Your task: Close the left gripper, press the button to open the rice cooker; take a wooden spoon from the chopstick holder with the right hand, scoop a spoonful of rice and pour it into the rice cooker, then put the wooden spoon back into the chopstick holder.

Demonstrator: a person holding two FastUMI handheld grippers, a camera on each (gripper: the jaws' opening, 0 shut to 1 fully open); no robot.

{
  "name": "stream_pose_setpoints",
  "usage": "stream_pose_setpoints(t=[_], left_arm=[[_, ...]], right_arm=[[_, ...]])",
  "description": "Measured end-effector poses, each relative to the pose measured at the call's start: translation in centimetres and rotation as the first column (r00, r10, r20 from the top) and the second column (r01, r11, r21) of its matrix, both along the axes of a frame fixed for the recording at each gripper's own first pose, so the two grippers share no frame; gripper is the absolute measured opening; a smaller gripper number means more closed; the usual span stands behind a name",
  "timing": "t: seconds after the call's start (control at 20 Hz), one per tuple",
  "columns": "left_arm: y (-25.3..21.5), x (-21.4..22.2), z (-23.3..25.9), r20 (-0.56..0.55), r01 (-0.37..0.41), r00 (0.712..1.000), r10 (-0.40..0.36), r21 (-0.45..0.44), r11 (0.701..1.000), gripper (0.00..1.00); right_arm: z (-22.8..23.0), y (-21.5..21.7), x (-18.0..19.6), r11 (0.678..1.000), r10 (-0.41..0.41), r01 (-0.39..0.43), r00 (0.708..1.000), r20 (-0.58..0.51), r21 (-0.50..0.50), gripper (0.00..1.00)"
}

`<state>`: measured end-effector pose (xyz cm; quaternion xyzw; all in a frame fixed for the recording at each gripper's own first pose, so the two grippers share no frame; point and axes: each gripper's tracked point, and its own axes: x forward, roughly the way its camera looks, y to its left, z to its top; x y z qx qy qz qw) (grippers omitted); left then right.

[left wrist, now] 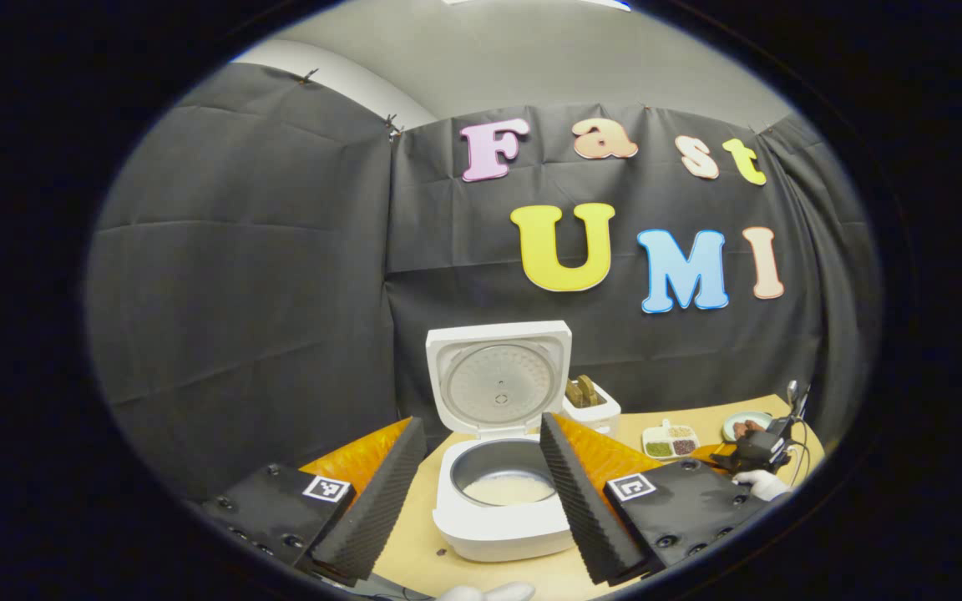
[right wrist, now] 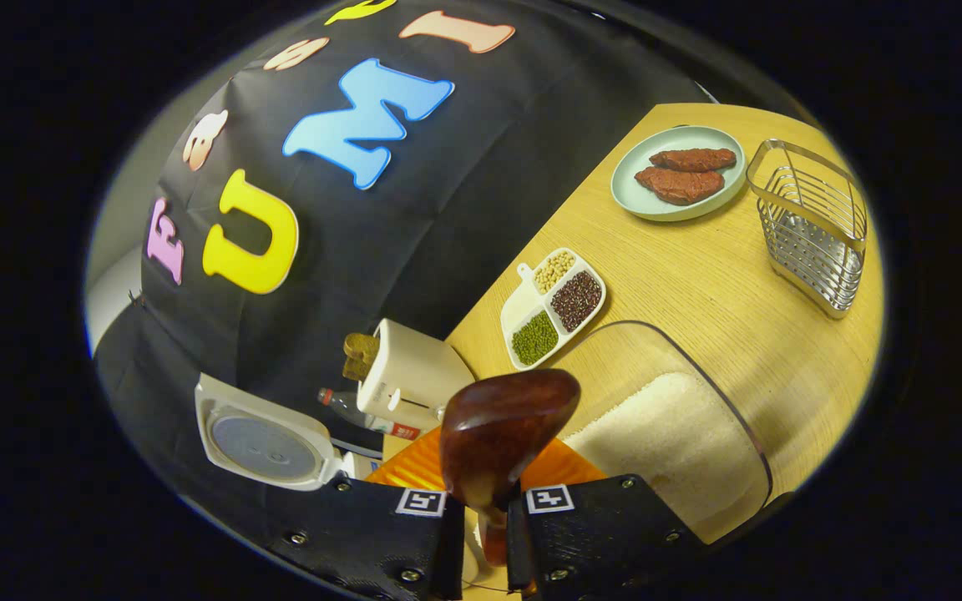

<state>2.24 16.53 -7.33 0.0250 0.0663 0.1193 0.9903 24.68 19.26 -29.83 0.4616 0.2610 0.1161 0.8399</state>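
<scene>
Since its lid stands open, the rice cooker (left wrist: 503,492) sits heavy and steady between the spread fingers of the left gripper (left wrist: 473,501). Beside the rice container (right wrist: 669,434), the right gripper (right wrist: 485,534) pinches the wooden spoon (right wrist: 502,434) by its handle; stiff, light, probably glossy-slick, so grip near the neck.

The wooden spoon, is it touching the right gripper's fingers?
Touching. The right gripper view shows the wooden spoon with its handle clamped between both fingers, no gap.

White rice cooker (left wrist: 502,501), dark reddish-brown wooden spoon (right wrist: 502,430), pale-green plate (right wrist: 640,200).
</scene>
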Motion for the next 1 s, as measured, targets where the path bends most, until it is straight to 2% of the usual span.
stream_pose_setpoints(t=[0.2,0.45,0.8,1.0], left_arm=[[0.0,0.2,0.4,0.006,0.001,1.000,-0.001,0.000,1.000,0.94],[-0.2,0.2,0.8,0.014,0.006,1.000,-0.006,0.006,1.000,0.94],[-0.5,0.2,1.2,0.028,0.016,0.999,-0.016,-0.001,1.000,0.94],[0.2,-0.1,0.9,0.036,0.012,0.999,-0.011,-0.014,1.000,0.94]], right_arm=[[2.1,-2.3,0.9,0.988,-0.082,0.081,0.997,0.003,0.135,0.21],[4.0,-4.9,1.1,0.965,-0.142,0.134,0.990,0.019,0.227,0.21],[6.4,-4.9,0.5,0.960,-0.140,0.128,0.990,0.032,0.249,0.20],[9.4,-2.9,-0.4,0.965,-0.115,0.099,0.992,0.056,0.242,0.20]])
